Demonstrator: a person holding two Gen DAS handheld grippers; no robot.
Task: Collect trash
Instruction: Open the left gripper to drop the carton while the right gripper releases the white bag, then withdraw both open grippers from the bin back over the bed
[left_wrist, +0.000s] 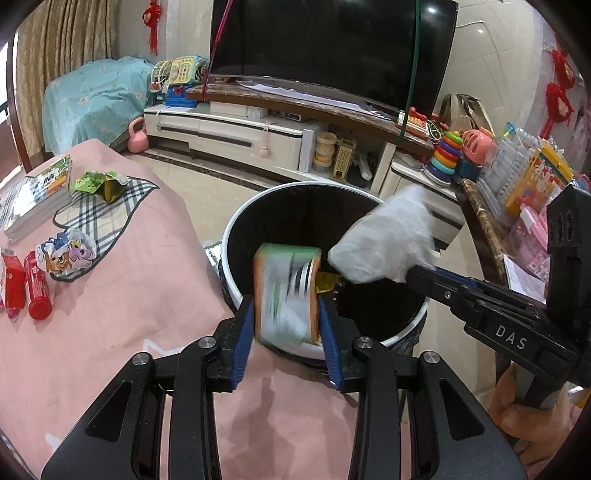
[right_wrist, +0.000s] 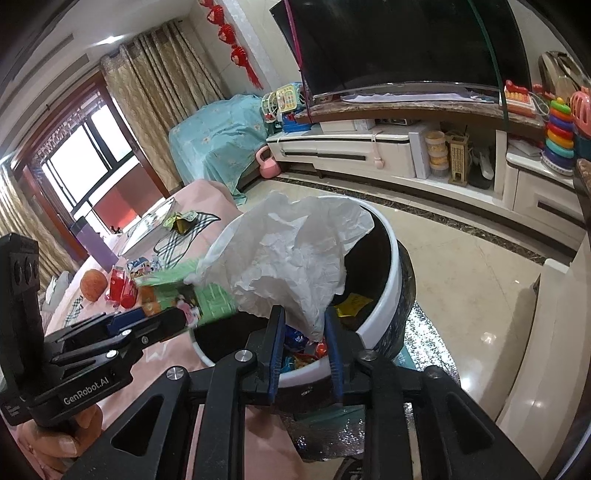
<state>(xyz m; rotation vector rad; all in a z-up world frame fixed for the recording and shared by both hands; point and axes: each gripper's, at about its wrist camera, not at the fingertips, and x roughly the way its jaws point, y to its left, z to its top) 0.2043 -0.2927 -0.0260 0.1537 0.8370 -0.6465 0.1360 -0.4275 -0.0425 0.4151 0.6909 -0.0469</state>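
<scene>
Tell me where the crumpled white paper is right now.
The crumpled white paper sits pinched in the right gripper, held over the open trash bin; in the left wrist view it hangs right of the green carton held by the left gripper.

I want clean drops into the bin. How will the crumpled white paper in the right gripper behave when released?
The crumpled white paper looks thin and creased, so probably light and floppy. It billows wide above the right gripper, so it may drift rather than drop straight. It hangs over the trash bin, so it should likely still land inside.
</scene>
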